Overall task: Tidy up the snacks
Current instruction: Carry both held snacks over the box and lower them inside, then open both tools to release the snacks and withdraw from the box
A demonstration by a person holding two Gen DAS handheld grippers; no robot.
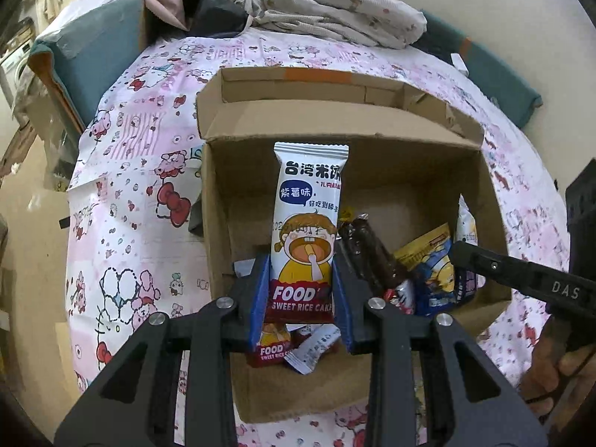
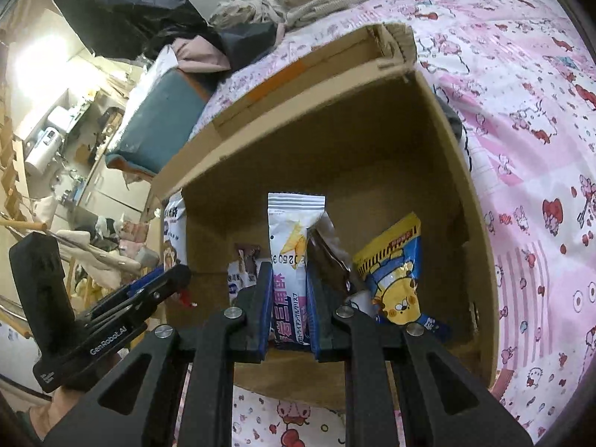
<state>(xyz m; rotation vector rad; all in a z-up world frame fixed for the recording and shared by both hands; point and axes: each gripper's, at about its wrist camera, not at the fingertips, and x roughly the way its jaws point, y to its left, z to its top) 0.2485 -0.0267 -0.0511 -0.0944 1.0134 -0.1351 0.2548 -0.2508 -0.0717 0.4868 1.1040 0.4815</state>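
Observation:
An open cardboard box lies on a pink cartoon-print bedsheet. My left gripper is shut on a white and red sweet rice cake packet, held upright over the box. Below it lie another rice cake packet, a brown bar and a yellow-blue cartoon snack bag. My right gripper is shut on a white and pink snack packet, held inside the box. The yellow-blue bag and a brown wrapper sit beside it. Each gripper shows in the other's view.
Crumpled bedding and clothes pile up behind the box. A teal cushion sits at the bed's left edge, another teal edge at the right. The box flap stands open. A cluttered room lies beyond the bed.

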